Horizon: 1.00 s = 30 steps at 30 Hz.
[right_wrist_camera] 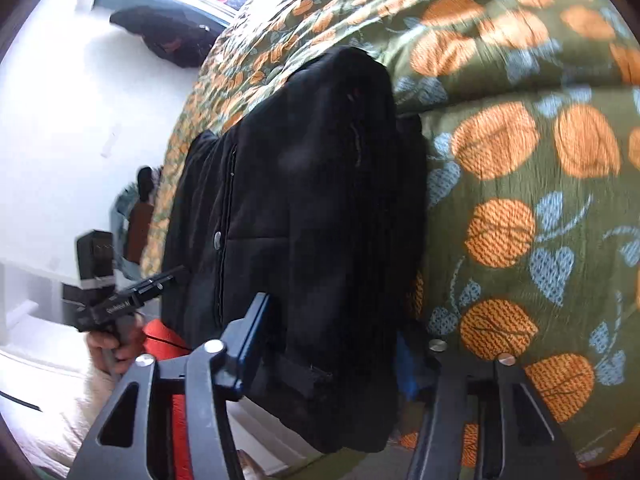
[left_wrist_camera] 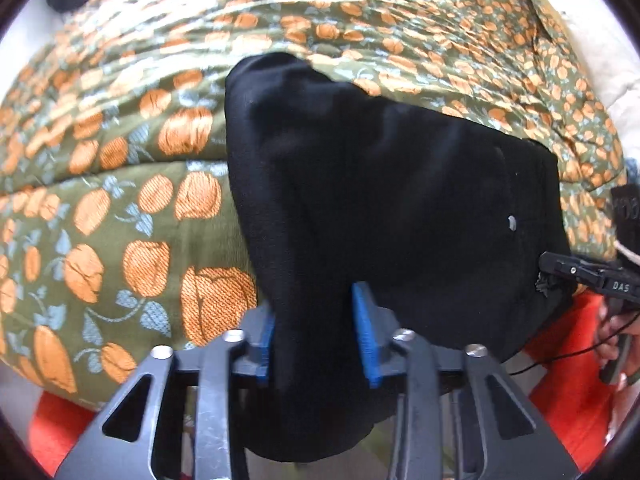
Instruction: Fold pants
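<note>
The black pants [left_wrist_camera: 380, 184] lie bunched on a green bedspread with orange flowers [left_wrist_camera: 120, 208]. My left gripper [left_wrist_camera: 320, 332] is shut on a fold of the pants, the cloth squeezed between its blue pads [left_wrist_camera: 366, 332]. In the right wrist view the pants [right_wrist_camera: 304, 208] hang folded between my right gripper [right_wrist_camera: 332, 344], which is shut on a thick wad of the cloth. A small metal button [left_wrist_camera: 512, 222] shows on the pants near the waistband. The right gripper's tip [left_wrist_camera: 576, 272] touches the pants at the right edge of the left wrist view.
The bedspread [right_wrist_camera: 520, 200] covers the bed all around. Orange-red fabric [left_wrist_camera: 576, 368] lies at the bed's near edge. The left gripper and the hand holding it [right_wrist_camera: 116, 312] show left of the pants. A white wall [right_wrist_camera: 72, 120] and a dark heap [right_wrist_camera: 168, 36] stand beyond the bed.
</note>
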{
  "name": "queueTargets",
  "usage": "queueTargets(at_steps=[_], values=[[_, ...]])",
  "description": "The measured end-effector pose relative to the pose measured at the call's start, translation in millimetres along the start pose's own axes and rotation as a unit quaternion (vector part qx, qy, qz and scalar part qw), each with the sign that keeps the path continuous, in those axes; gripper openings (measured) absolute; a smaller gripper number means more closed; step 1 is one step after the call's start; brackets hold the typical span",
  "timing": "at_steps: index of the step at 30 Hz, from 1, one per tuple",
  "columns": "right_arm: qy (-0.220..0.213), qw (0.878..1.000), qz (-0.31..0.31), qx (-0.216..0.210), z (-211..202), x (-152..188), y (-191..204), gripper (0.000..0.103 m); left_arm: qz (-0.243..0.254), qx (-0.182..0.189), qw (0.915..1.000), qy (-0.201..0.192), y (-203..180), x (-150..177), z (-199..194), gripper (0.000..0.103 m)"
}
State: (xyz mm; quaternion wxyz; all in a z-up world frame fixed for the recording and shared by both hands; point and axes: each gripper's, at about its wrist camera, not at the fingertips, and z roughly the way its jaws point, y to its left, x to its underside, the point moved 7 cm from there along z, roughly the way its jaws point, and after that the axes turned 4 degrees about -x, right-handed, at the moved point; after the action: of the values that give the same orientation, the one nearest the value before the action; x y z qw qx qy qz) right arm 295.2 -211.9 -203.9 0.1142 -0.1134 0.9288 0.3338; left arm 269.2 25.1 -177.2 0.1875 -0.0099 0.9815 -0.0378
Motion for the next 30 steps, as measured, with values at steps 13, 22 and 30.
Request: queueTargets(at_steps=[13, 22, 30], values=[[-0.096, 0.982, -0.156, 0.048, -52, -59, 103, 0.030, 0.019, 0.007, 0.9943, -0.105, -31, -80, -77, 0.016], [-0.147, 0.974, -0.163, 0.063, -48, -185, 96, 0.030, 0.037, -0.035, 0.9833, -0.174, -21, -201, -50, 0.016], [-0.073, 0.983, -0.104, 0.130, 28, -220, 6, 0.030, 0.042, -0.123, 0.9853, -0.111, 7, -195, 67, 0.021]])
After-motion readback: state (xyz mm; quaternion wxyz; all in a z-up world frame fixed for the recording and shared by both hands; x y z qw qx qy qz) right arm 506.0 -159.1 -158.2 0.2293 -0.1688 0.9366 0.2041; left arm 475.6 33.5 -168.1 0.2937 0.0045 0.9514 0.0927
